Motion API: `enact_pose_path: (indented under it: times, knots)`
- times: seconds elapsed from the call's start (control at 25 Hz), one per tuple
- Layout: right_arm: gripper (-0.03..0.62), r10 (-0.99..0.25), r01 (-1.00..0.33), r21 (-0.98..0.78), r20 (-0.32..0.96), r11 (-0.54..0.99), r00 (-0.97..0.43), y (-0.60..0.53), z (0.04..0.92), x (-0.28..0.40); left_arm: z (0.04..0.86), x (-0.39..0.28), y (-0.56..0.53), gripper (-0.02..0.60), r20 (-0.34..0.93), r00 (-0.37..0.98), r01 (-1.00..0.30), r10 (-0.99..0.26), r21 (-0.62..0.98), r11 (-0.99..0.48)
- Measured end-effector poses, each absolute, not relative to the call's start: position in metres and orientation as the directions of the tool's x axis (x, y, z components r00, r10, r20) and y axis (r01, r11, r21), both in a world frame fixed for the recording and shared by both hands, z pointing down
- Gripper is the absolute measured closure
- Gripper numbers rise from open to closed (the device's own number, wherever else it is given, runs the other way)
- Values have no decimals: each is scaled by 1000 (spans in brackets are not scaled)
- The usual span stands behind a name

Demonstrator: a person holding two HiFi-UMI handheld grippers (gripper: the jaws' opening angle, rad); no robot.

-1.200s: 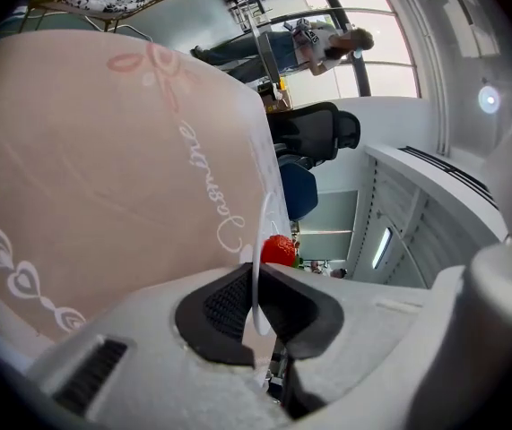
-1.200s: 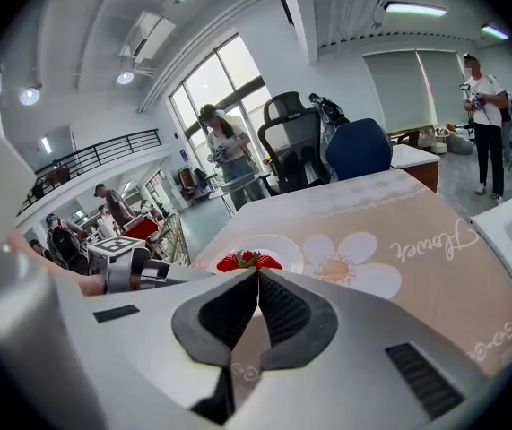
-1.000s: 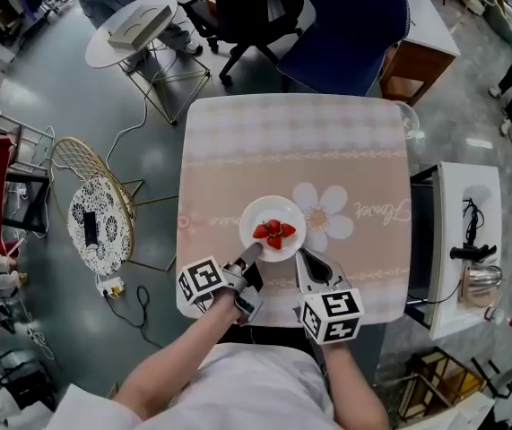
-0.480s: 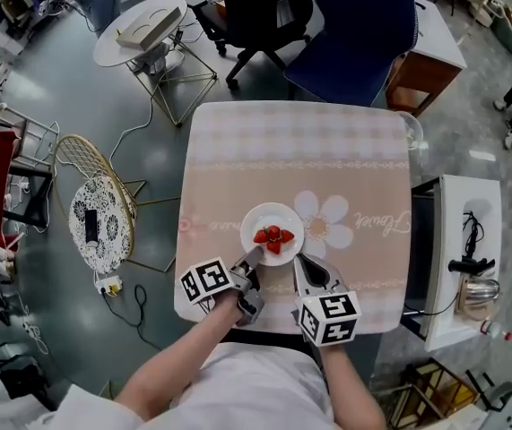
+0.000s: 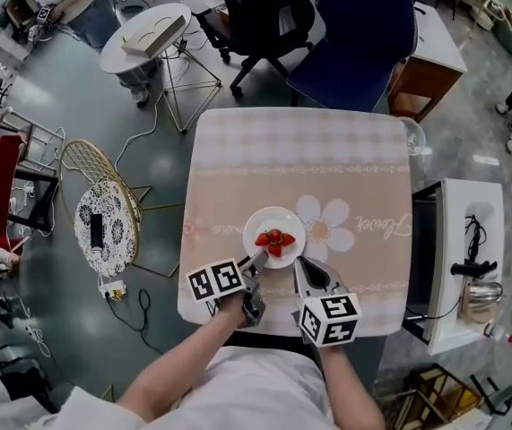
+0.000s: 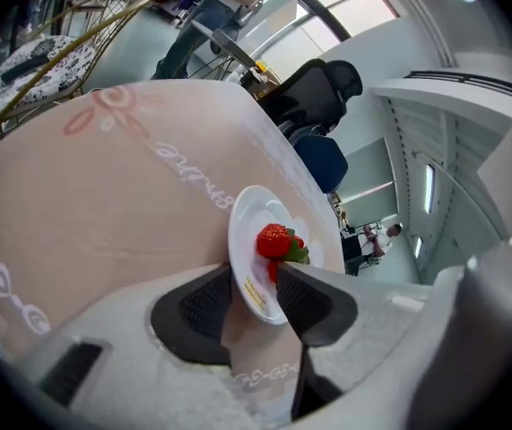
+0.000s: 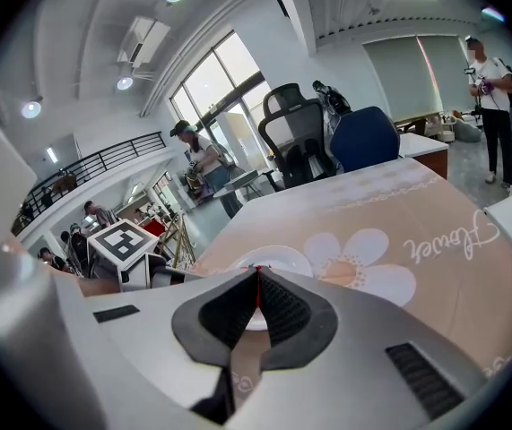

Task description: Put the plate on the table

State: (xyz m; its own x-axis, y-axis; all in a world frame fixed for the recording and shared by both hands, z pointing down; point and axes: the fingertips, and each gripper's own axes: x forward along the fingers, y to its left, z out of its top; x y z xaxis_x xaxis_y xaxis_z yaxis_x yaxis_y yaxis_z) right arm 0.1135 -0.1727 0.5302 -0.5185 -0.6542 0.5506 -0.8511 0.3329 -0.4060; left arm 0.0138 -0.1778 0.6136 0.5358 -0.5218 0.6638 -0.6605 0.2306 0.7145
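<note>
While reaching in from the near edge of the counter (image 5: pixel 300 150), grips the plate (image 5: pixel 278 217) by its near-left rim with the left claw (image 5: pixel 257 260). Shows, in the left gripper view, that left claw (image 6: pixel 256 287) closed down to the thickness of the rim, one pad over the upper face of the plate (image 6: pixel 248 227) and the other against its outer side, with nothing else between. Has the plate face up and level, strawberries (image 5: pixel 274 238) heaped at its middle; being round, offers no long axis to speak of. Cannot tell whether fully resting on the counter or raised a shade at the gripped rim. Has it in the counter's near half, a little left of centre, far-right rim just meeting the petals of the printed flower (image 5: pixel 324 229). Aims the right claw (image 5: pixel 299 262) from the near-right, pads pressed together and holding nothing, tips pointed at the plate's near rim and just beside it, contact not discernible. Shows the same in the right gripper view: right claw (image 7: pixel 256 280) closed tip to tip, plate (image 7: pixel 278 260) lying straight beyond the tips, a sliver of red in the seam. Has both claws close together on the plate's near side.
</note>
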Motion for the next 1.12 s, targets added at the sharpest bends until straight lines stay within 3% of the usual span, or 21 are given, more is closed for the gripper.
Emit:
enact_pose_path:
  times: [0.44, 0.72, 0.96, 1.12]
  knots:
    - [589, -685, -861, -396, 532, 319, -498, -168, 510, 106, 594, 3, -168, 430, 656, 543, -699, -525, 699, 150]
    - [589, -724, -872, -368, 496, 324, -479, -157, 483, 87, 544, 5, -166, 432, 588, 594, -750, -549, 652, -114]
    - [589, -750, -878, -336, 466, 340, -469, -139, 461, 69, 506, 4, -152, 496, 538, 626, -764, -564, 570, -304]
    - [589, -763, -875, -321, 438, 361, -475, -126, 446, 57, 479, 5, -140, 508, 495, 655, -753, -572, 498, -431]
